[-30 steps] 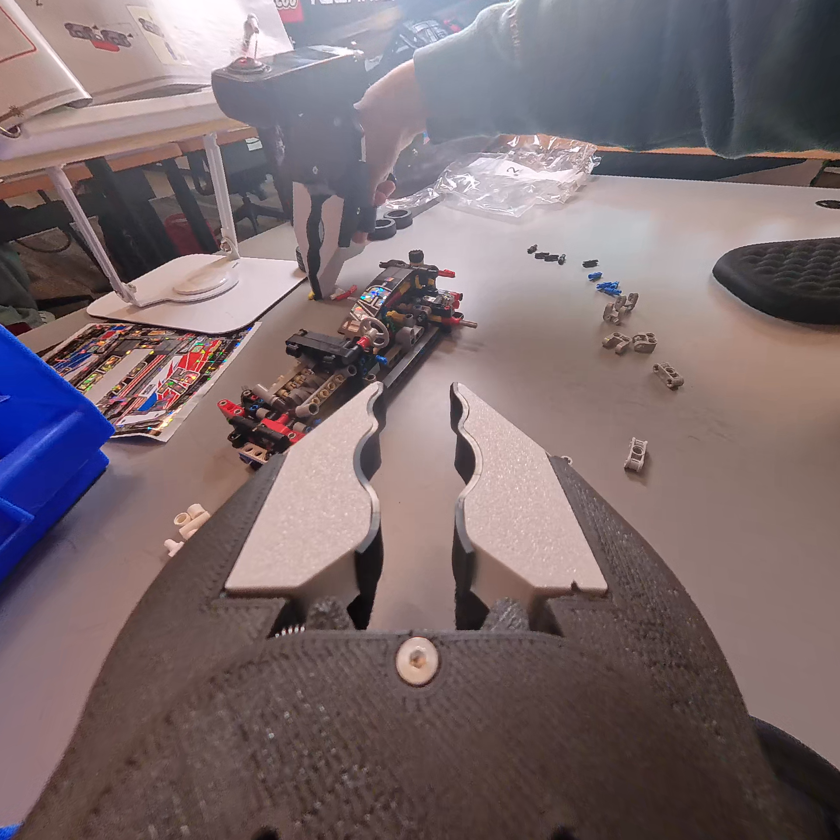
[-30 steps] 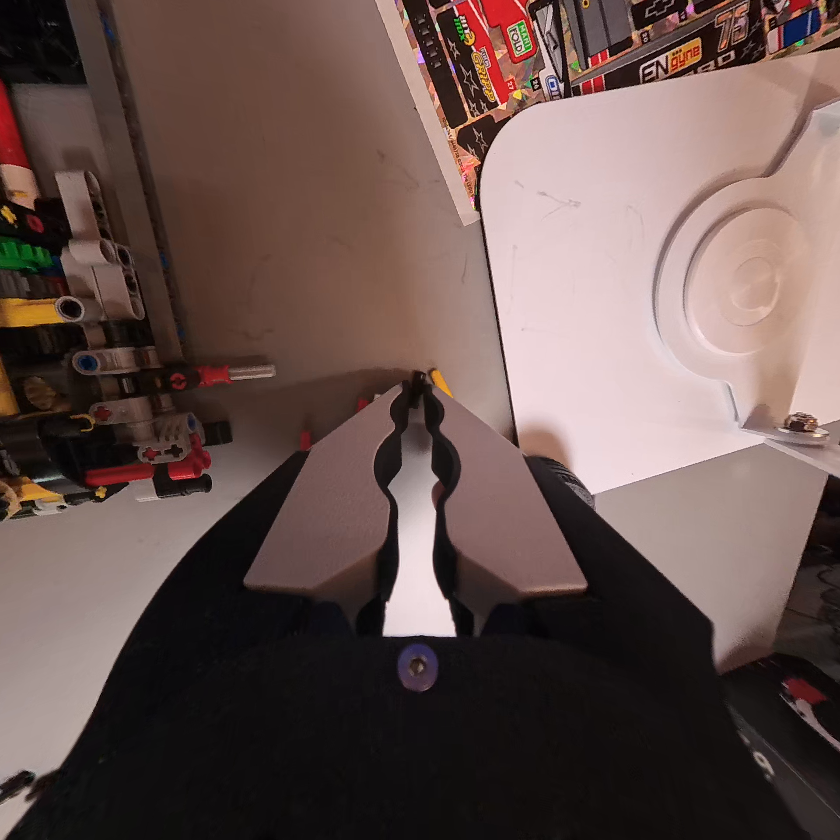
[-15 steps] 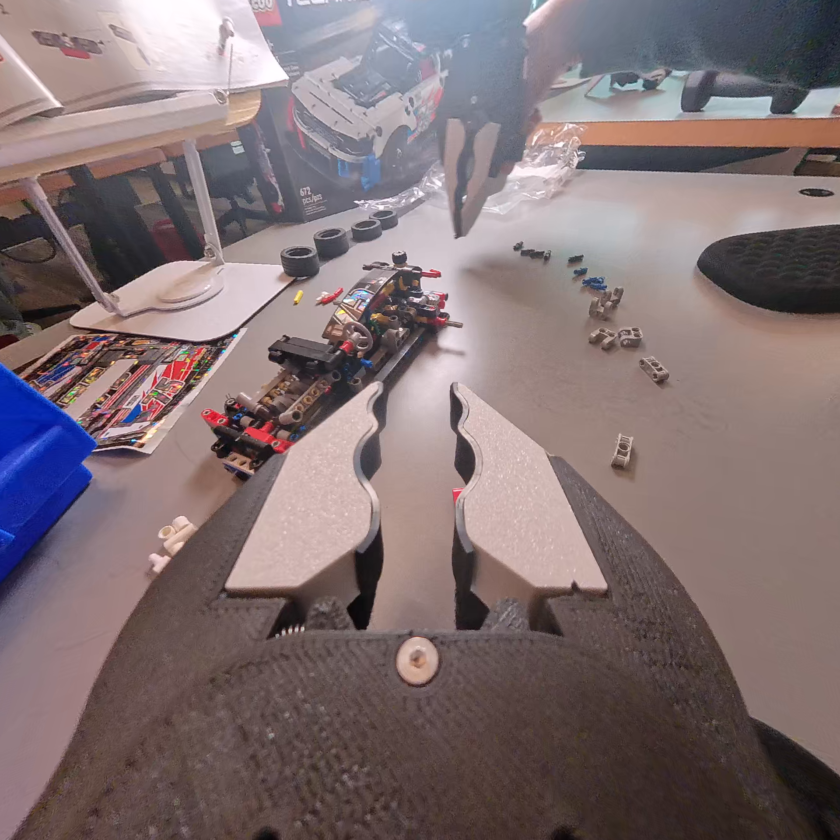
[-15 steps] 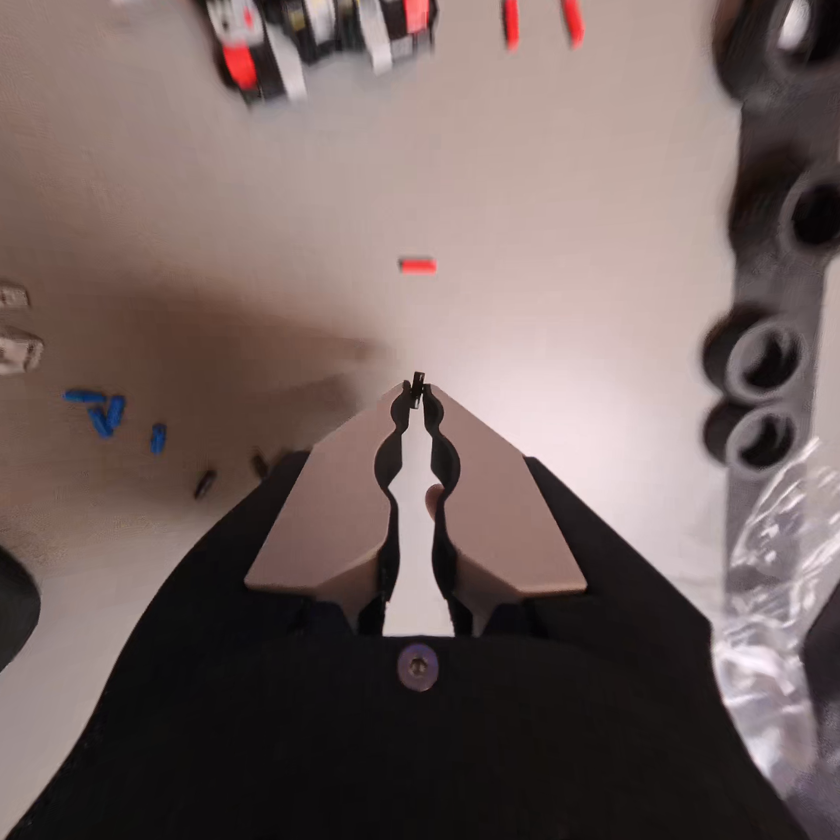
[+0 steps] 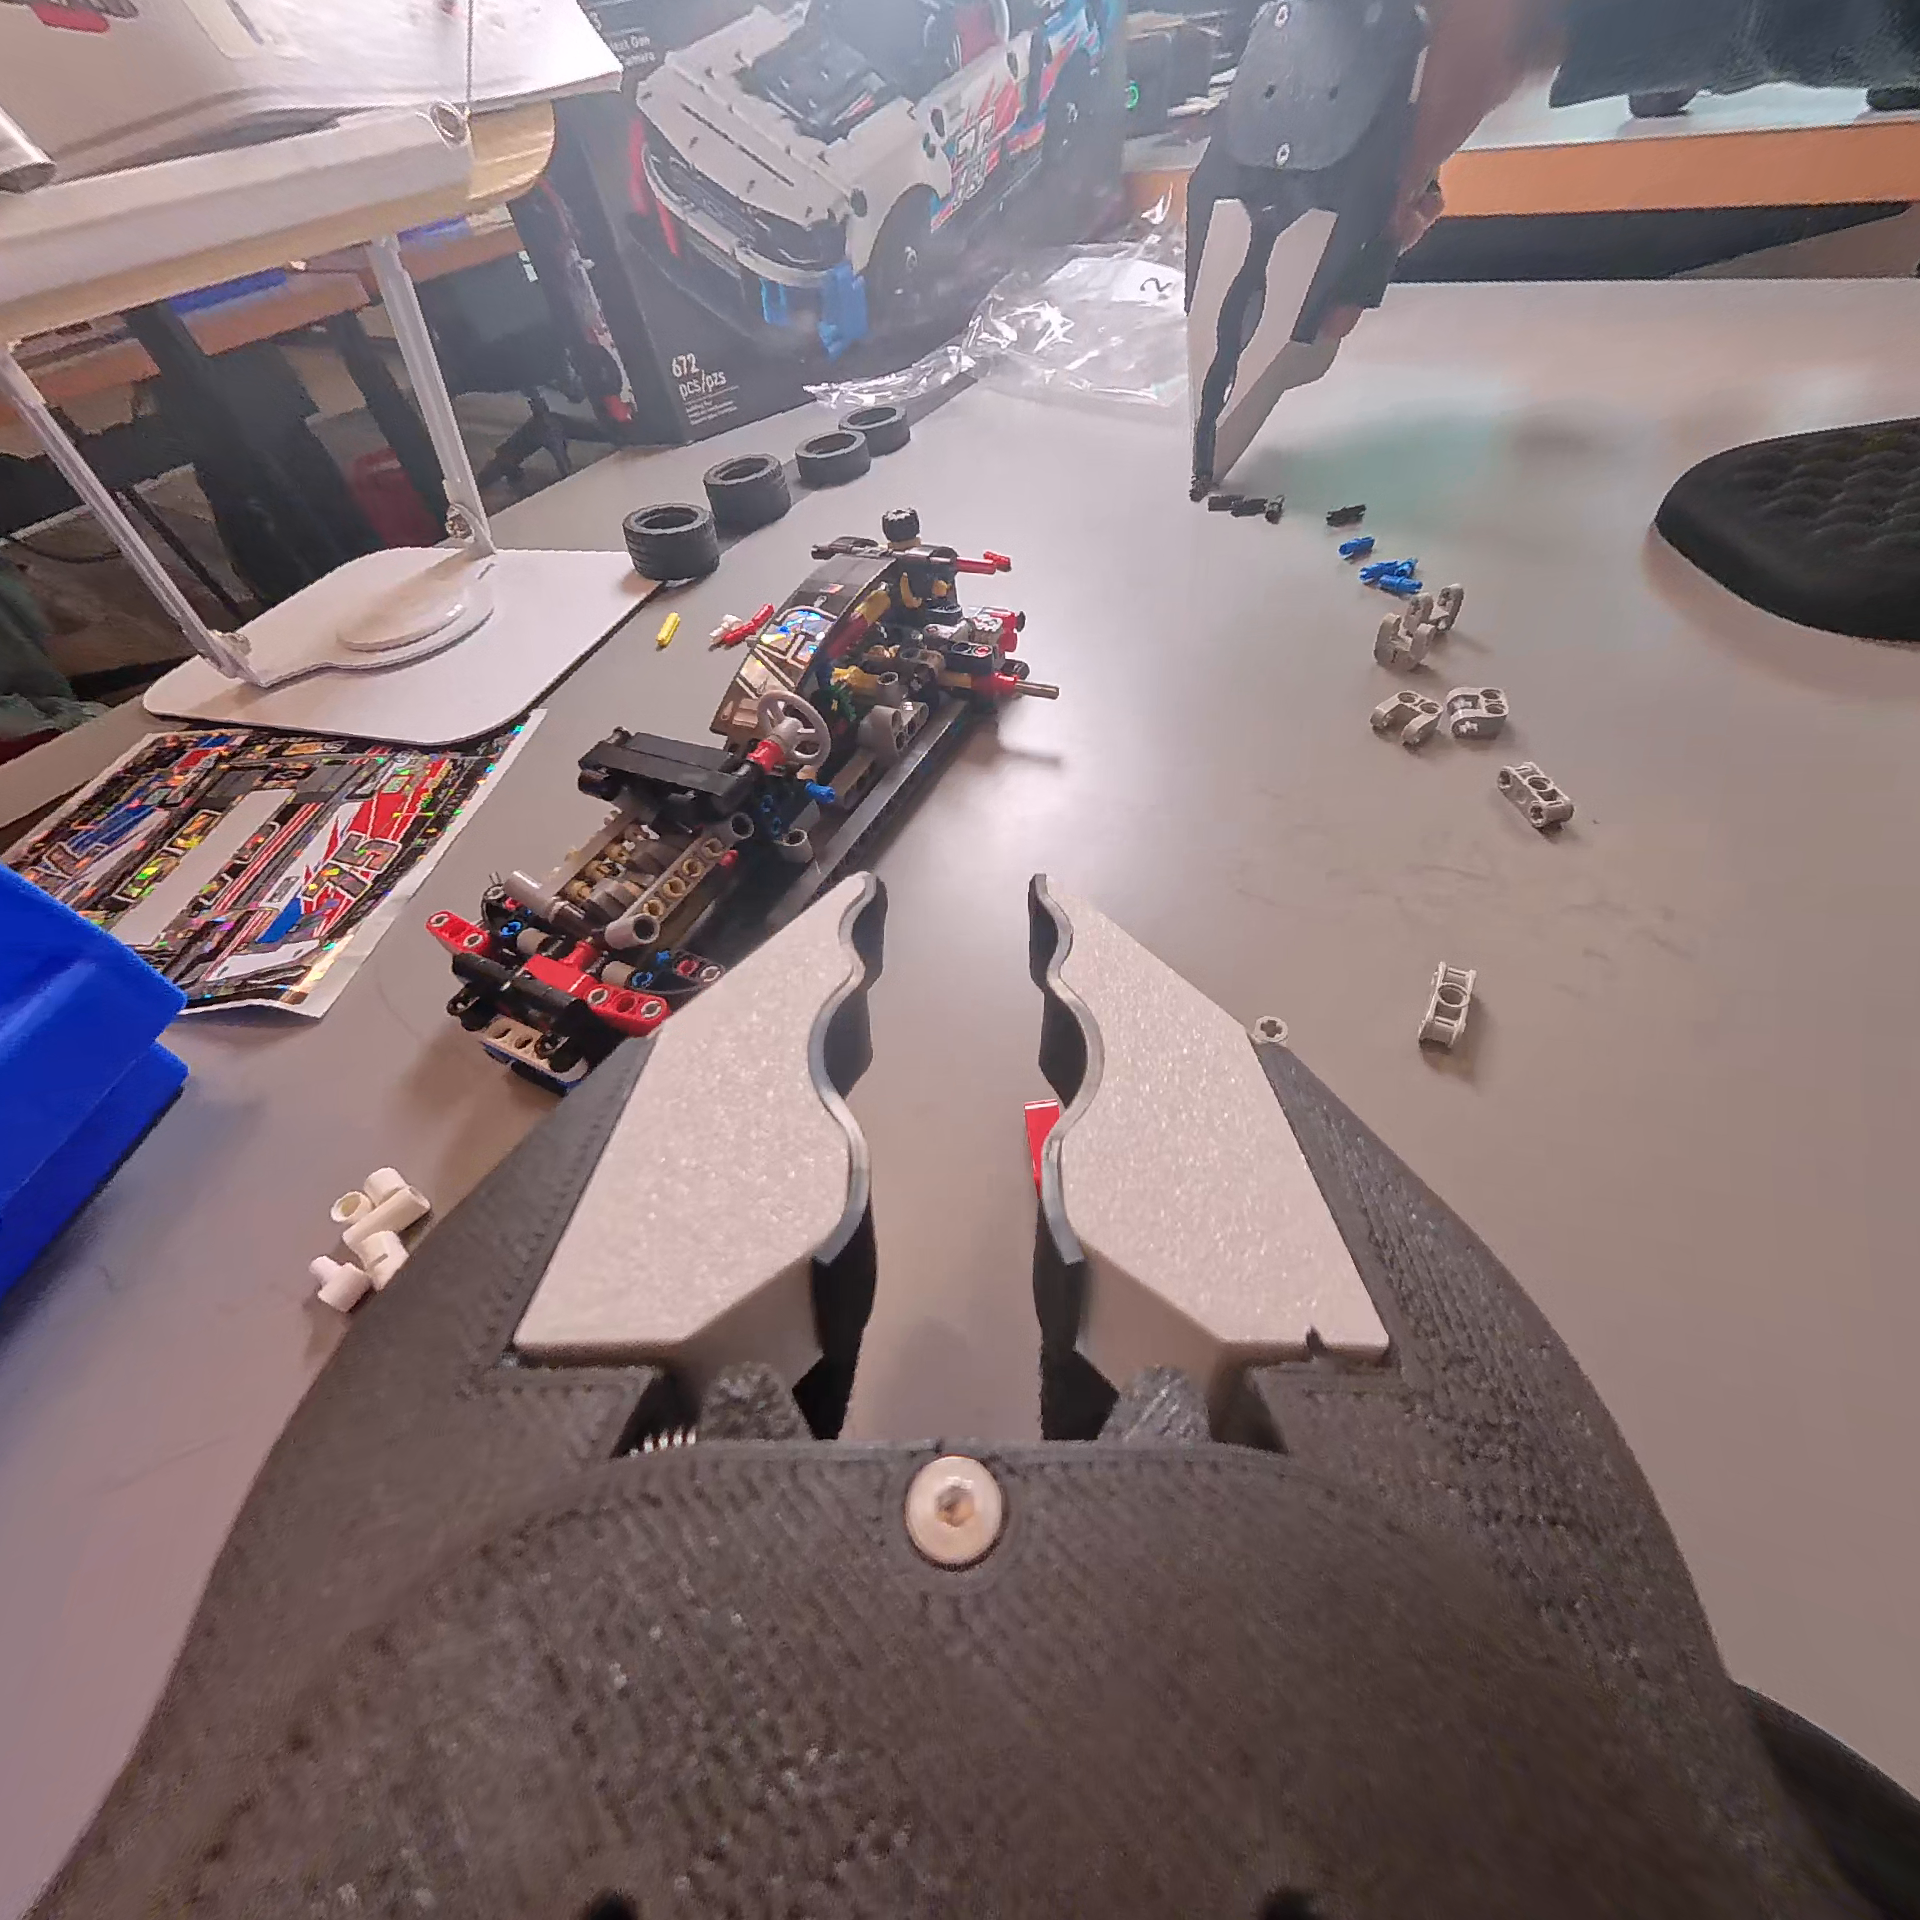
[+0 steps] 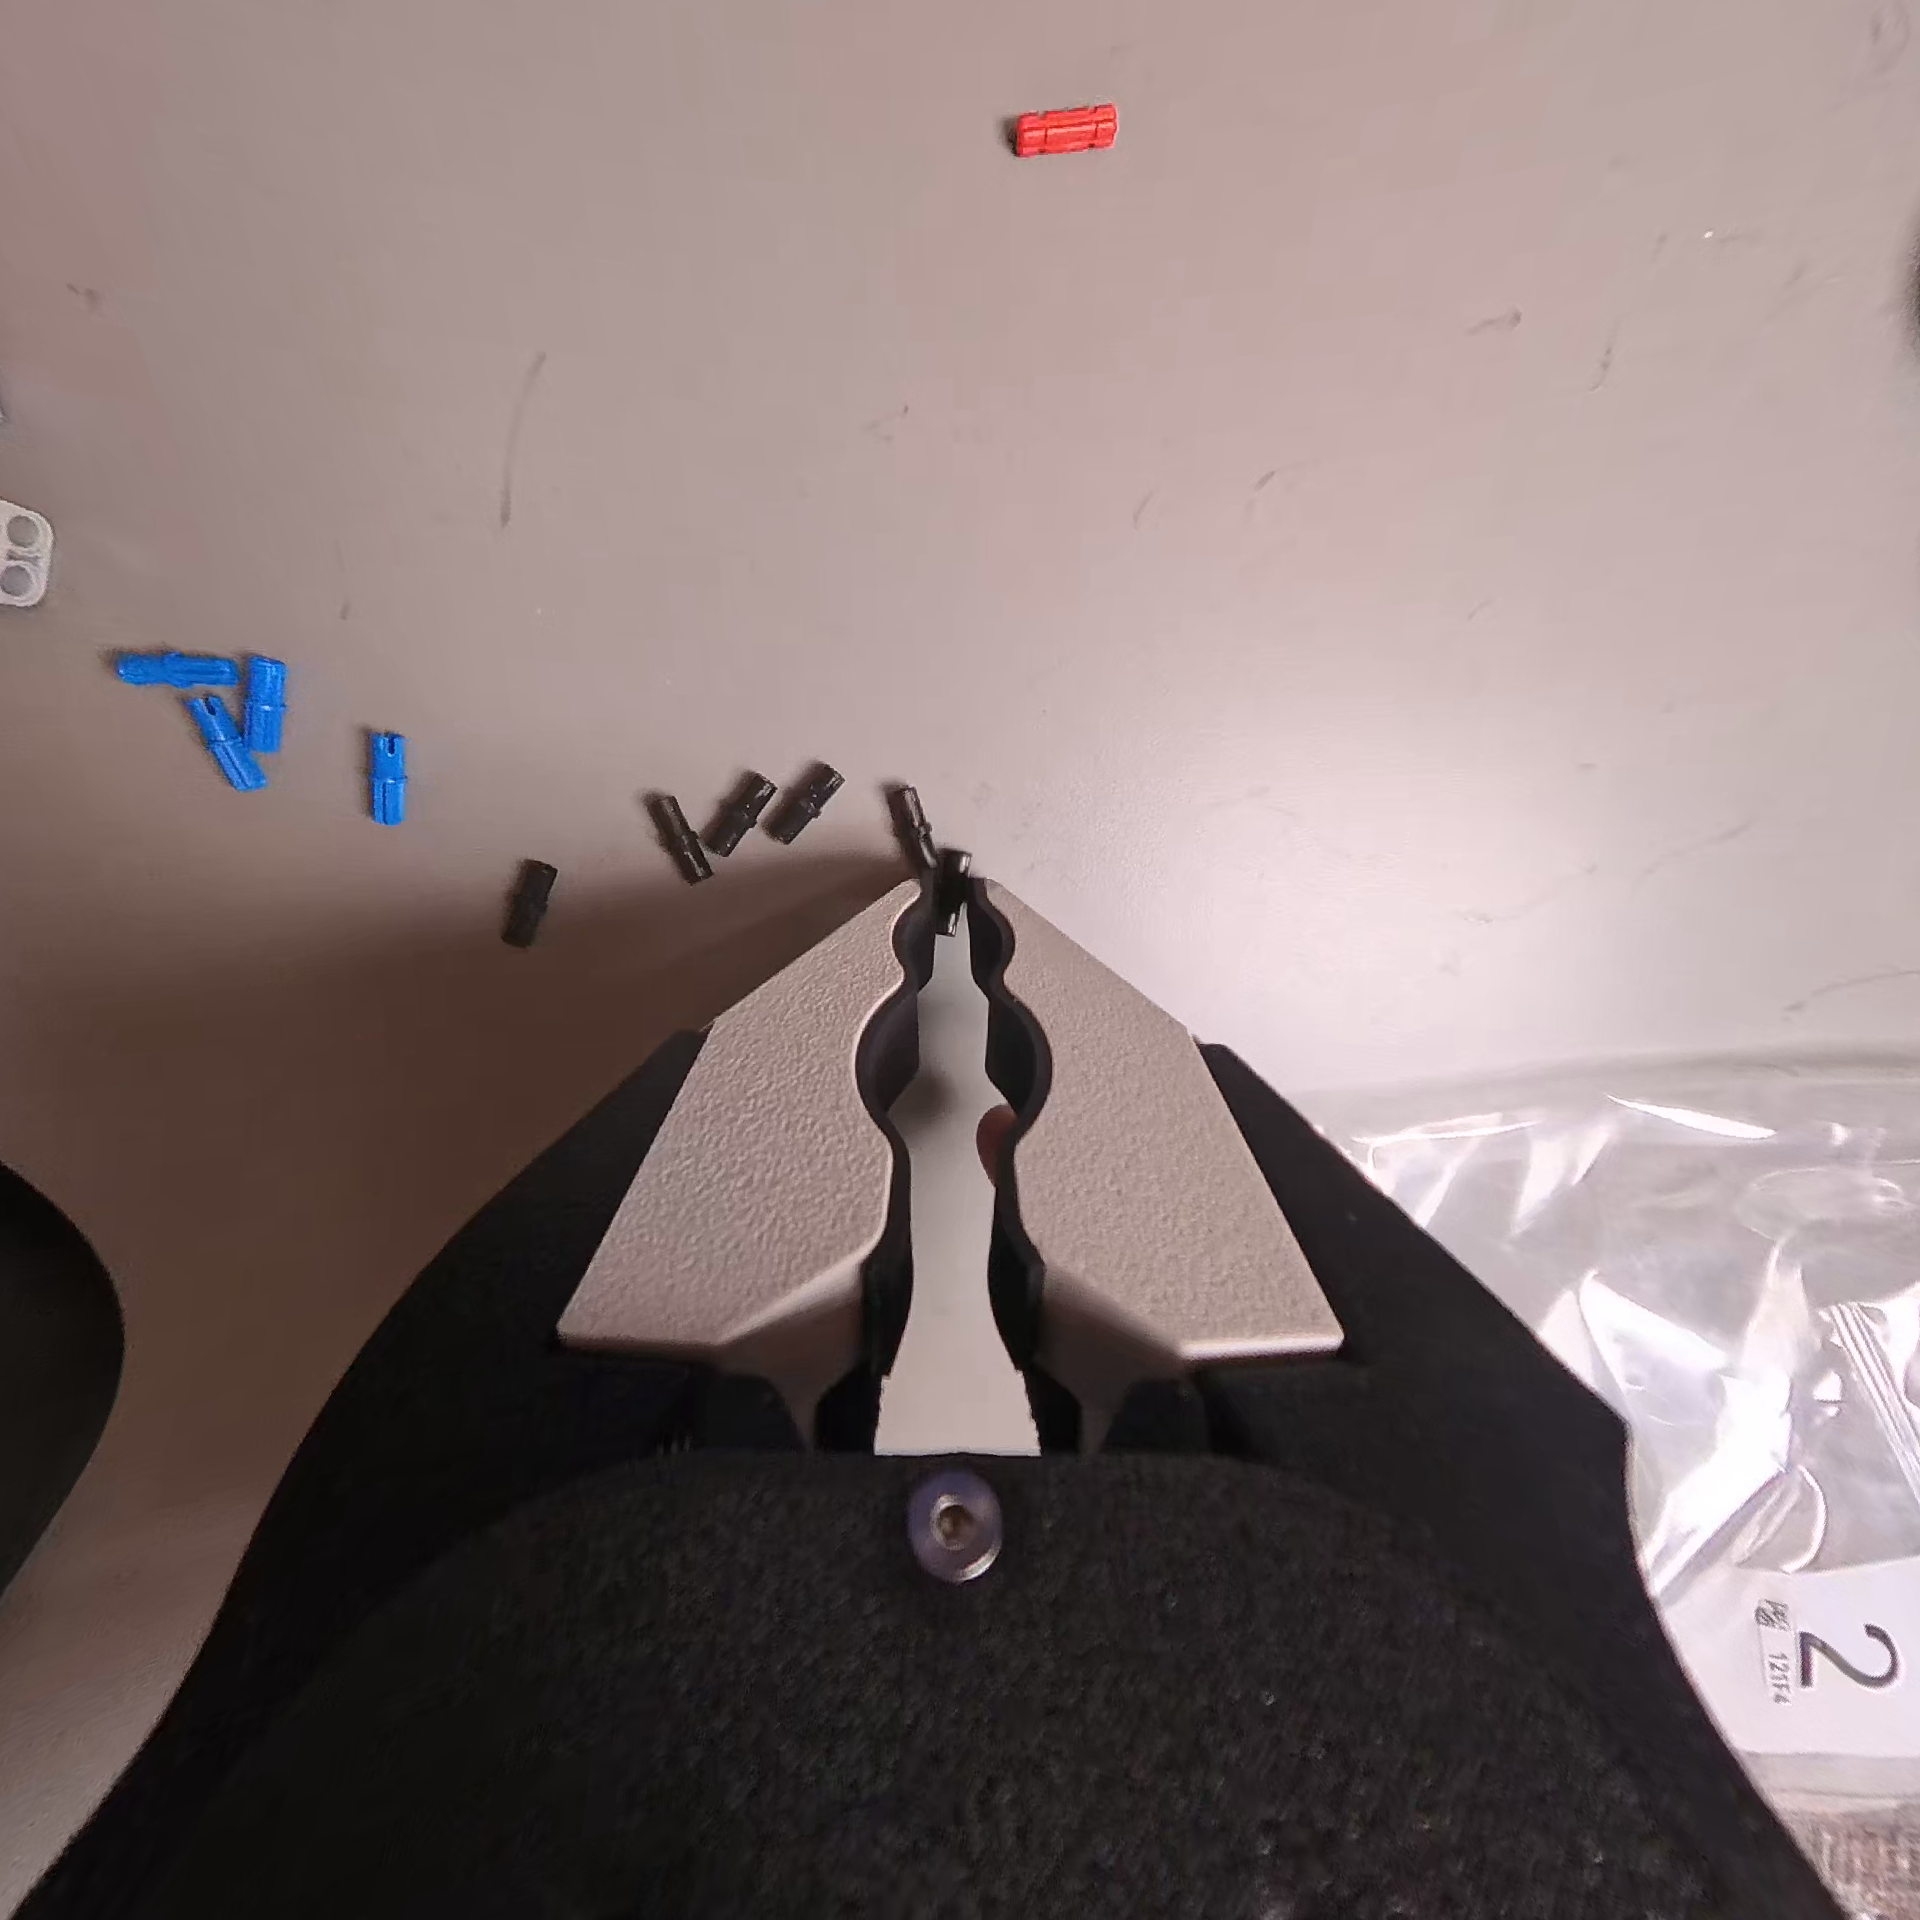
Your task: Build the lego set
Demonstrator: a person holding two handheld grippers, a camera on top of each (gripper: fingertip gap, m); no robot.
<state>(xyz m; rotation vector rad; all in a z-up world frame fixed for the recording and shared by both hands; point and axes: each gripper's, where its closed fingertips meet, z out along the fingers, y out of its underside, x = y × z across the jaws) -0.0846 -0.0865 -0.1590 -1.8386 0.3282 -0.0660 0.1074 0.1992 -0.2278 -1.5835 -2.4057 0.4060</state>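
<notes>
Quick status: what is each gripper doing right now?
Left gripper: open, empty, hovering near the car chassis.
Right gripper: shut on a small black pin at its tips.

Left gripper (image 5: 951,914) hovering low, jaws standing parted, gripping nothing. Right gripper (image 6: 951,883) pointing steeply down, jaws nearly closed, pinching small black pin (image 6: 950,886) at tips.

Right gripper (image 6: 951,883) pinching a black pin (image 6: 949,891) at the tips. Loose black pins (image 6: 740,814) just left, blue pins (image 6: 249,707) farther left, on the grey table (image 6: 1247,520).
</notes>
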